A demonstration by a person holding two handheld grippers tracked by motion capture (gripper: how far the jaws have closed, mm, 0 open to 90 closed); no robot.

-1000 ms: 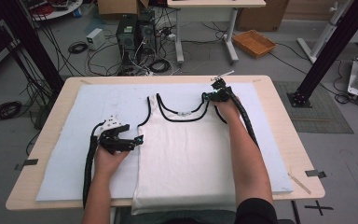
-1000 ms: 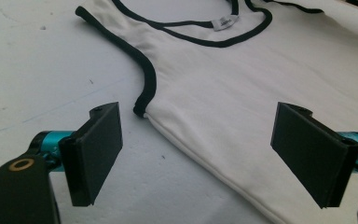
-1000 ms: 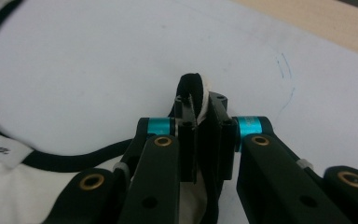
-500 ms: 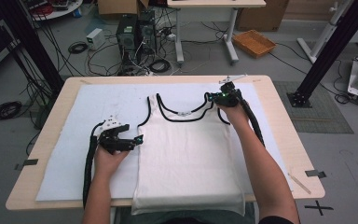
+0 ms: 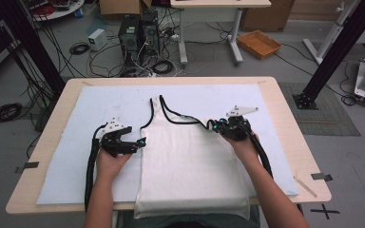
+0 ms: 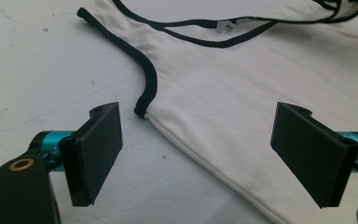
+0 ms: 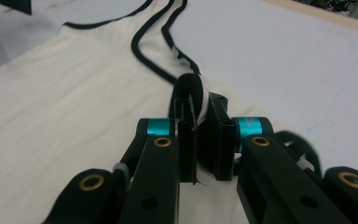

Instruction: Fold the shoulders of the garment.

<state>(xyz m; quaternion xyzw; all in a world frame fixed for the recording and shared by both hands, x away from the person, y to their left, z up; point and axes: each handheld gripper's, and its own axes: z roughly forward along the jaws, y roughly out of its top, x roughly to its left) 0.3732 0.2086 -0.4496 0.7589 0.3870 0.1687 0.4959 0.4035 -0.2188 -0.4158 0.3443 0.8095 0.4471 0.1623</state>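
A white tank top (image 5: 190,166) with black trim lies flat on the pale sheet (image 5: 76,156) that covers the tabletop (image 5: 285,109), between the two tools. The right tool (image 5: 212,126) is closed on the top's black-edged strap (image 7: 191,91), which is bunched between its jaws. The left tool (image 5: 141,142) is wide open, and the top's side edge lies just in front of it, not touched.
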